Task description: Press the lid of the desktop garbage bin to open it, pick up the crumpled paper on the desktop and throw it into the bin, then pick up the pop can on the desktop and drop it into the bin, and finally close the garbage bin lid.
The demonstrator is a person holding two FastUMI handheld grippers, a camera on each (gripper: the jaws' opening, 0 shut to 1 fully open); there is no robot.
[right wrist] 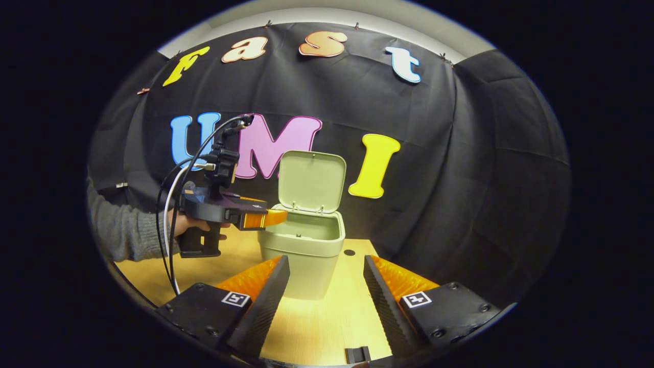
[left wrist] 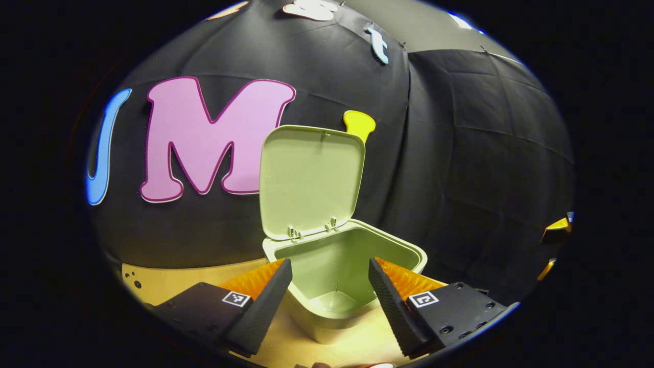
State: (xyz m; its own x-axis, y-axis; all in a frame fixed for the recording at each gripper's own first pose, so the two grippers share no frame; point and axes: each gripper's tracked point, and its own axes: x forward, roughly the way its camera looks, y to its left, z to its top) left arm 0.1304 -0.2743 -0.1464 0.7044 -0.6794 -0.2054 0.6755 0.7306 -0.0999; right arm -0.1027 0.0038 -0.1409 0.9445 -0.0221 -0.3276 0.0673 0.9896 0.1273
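A: Your left tongs [left wrist: 330, 286] hang right at the pale green plastic desktop bin [left wrist: 352, 286], fingers spread wide with nothing between them, and you're looking past them straight down into the open bin.

B: And the bin's square lid [left wrist: 311, 181] stands up on its hinges at the back edge, tipped slightly away from you. The inside looks bare as far as the floor of it shows.

A: Over in the right gripper view, your right tongs [right wrist: 327, 291] sit low over the light wooden bench [right wrist: 327, 327], also gaping, gripping nothing. The bin [right wrist: 304, 255] stands just ahead of them, lid [right wrist: 311, 181] up against the black cloth wall [right wrist: 460, 179].

B: From there you can see your left tongs [right wrist: 271, 219] from the side, tips reaching over the bin's near-left rim. Your hand [right wrist: 191, 225] in a grey knitted sleeve [right wrist: 120, 230] holds that tool by its grip, with black and white cables [right wrist: 171, 245] looping down from the camera mount on top.

A: There's a small dark round hole [right wrist: 349, 252] in the bench just right of the bin.

B: From that side view I can't tell the gap of the left tongs; the left gripper view settles it: wide apart.
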